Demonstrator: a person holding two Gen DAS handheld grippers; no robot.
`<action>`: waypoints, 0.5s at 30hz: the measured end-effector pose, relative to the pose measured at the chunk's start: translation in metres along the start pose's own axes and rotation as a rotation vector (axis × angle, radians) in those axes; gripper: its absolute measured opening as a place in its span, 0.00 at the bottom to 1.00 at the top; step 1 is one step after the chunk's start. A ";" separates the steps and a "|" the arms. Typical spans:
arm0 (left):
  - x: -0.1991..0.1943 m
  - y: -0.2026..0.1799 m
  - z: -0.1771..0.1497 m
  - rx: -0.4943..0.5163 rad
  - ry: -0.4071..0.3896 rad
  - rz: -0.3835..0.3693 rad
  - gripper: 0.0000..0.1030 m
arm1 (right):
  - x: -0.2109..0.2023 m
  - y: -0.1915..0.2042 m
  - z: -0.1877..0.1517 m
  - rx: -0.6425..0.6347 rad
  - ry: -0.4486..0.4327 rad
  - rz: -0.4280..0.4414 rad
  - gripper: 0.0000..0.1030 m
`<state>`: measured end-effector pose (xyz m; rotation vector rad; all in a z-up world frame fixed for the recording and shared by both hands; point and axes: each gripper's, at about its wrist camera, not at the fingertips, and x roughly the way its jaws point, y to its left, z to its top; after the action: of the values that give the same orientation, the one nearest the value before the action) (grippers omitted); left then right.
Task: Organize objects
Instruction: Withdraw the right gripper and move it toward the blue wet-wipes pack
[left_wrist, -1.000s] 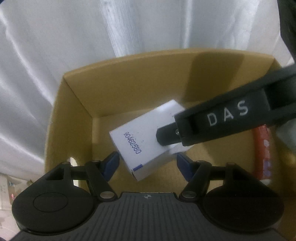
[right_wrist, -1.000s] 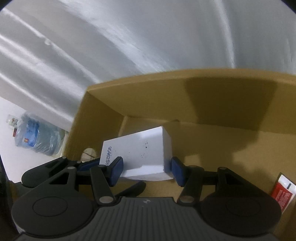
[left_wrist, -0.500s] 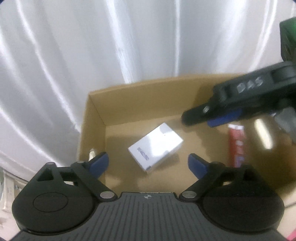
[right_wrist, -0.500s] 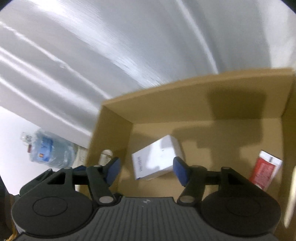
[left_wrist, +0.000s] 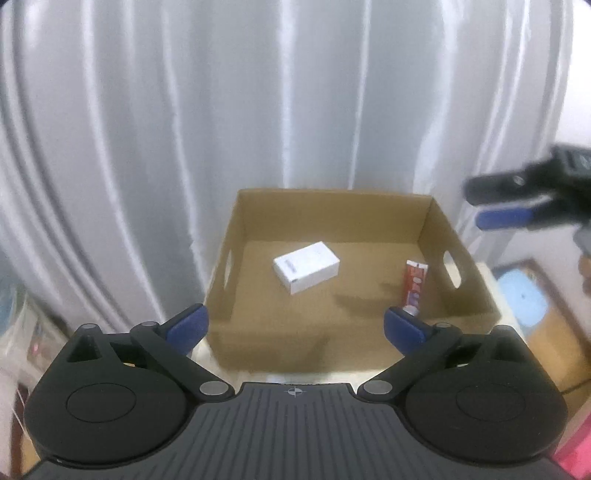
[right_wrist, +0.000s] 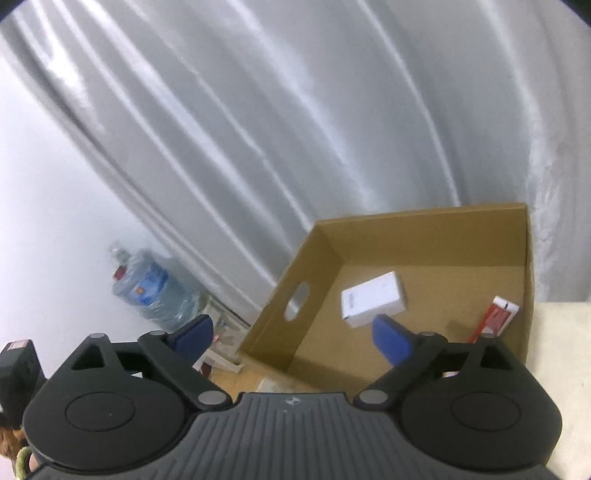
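The left wrist view looked almost straight into the box (left_wrist: 436, 332), dead centre of the frame, with the white carton (left_wrist: 306, 267) lying flat mid-floor and the red tube (left_wrist: 414, 286) along the right wall, well apart from each other. It also caught the right gripper (left_wrist: 517, 199) poking in blurry from the right edge, above the box rim. The right wrist view only got the box (right_wrist: 424, 229) off in the lower right, but it showed a big water jug (right_wrist: 151, 295) at left by the grey curtain (right_wrist: 295, 129), which the other view missed. Same carton (right_wrist: 372, 304) and tube (right_wrist: 496, 319) in there too. Both grippers were tilted downward, clear of the box, and the left gripper (left_wrist: 293, 325) had its jaws opening with nothing between them, same deal on the right one.
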<state>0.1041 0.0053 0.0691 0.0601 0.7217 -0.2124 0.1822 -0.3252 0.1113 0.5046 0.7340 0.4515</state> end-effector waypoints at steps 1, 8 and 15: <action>-0.010 0.001 -0.008 -0.016 -0.008 0.004 0.99 | -0.005 0.003 -0.009 -0.009 0.000 0.011 0.97; -0.036 0.000 -0.064 -0.112 0.009 0.034 0.99 | -0.029 0.019 -0.061 -0.059 0.021 0.014 1.00; -0.026 -0.003 -0.120 -0.195 0.065 0.045 0.99 | -0.033 0.037 -0.094 -0.121 0.049 -0.035 1.00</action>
<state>0.0066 0.0222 -0.0034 -0.1028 0.8022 -0.0964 0.0848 -0.2885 0.0905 0.3676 0.7567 0.4737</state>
